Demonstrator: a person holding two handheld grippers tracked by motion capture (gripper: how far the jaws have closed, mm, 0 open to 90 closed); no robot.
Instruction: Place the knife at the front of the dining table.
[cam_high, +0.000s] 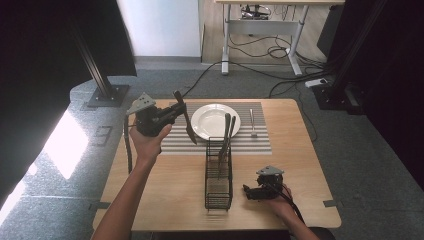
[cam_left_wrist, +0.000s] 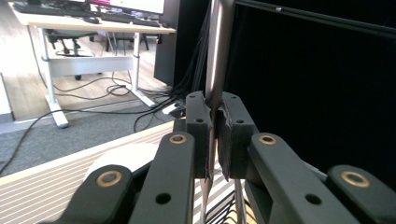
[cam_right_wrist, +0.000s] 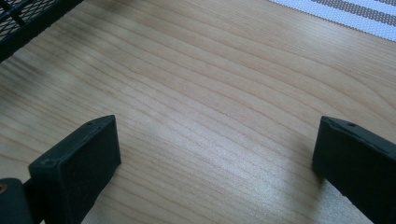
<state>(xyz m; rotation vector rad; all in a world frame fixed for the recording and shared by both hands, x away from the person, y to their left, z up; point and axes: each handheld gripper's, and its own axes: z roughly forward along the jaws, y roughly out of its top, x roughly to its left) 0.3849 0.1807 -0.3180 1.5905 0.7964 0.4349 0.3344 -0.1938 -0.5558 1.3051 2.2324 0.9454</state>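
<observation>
Over the striped mat near the surface's far-left part, the left tool (cam_high: 176, 113) is clamped tight on a knife (cam_high: 186, 119), held in the air just left of the plate (cam_high: 216, 121). Near the front-right edge, the right tool (cam_high: 248, 190) rests with jaws wide apart on bare wood beside the wire rack (cam_high: 218, 177).
</observation>
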